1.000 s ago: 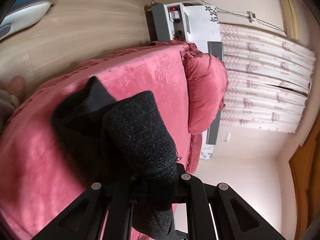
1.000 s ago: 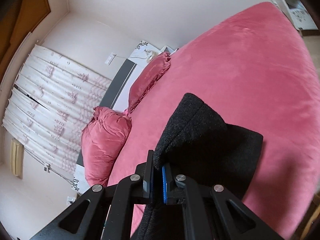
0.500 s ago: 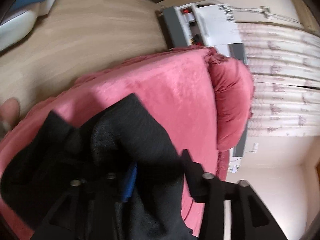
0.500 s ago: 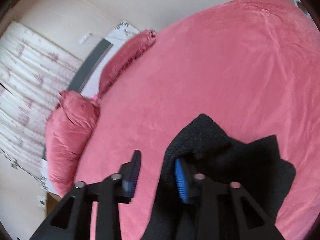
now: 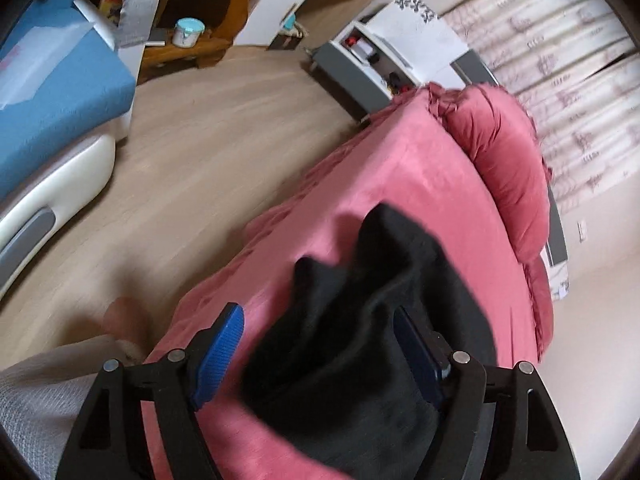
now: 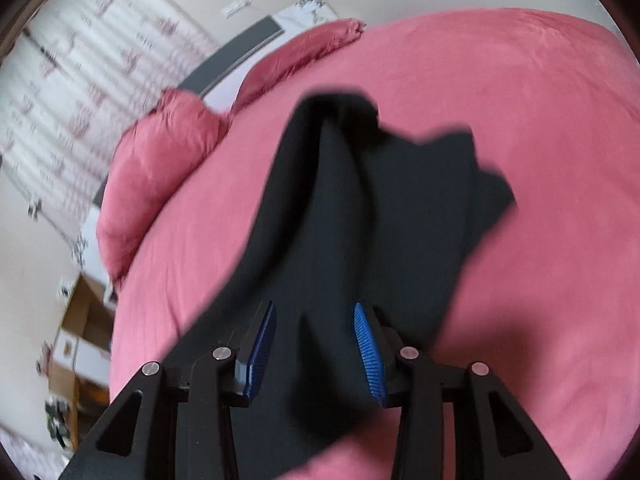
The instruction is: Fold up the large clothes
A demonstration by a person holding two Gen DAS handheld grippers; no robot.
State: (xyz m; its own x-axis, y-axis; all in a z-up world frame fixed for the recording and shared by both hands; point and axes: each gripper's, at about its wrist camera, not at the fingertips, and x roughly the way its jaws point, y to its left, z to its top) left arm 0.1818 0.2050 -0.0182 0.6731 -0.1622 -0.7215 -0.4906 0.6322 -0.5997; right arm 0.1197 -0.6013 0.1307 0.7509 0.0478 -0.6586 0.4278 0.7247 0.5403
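Both grippers stood with their jaws parted, having just been opening, and neither pressed on the cloth. In the left wrist view the left gripper (image 5: 320, 344) occupied the lower centre; its left blue pad (image 5: 218, 354) was bare over the bedspread, while its right pad (image 5: 416, 354) lay against the edge of the black garment (image 5: 360, 312), which sagged loosely between the fingers. In the right wrist view the right gripper (image 6: 316, 350) sat at lower centre, both blue pads (image 6: 262, 354) clear on either side of a fold of the same black garment (image 6: 360, 208) that ran up the middle of the frame, released.

The garment lay crumpled on the pink bedspread (image 5: 400, 184), which filled the centre of both views. A matching pink pillow (image 5: 508, 164) rested at the bed's head, upper right in the left view and at middle left in the right view. Beyond it hung patterned curtains (image 5: 568, 64). A grey-and-white bedside cabinet (image 5: 380, 64) stood at upper centre, on a wooden floor (image 5: 192, 168). A blue mattress (image 5: 52, 112) occupied the upper left.
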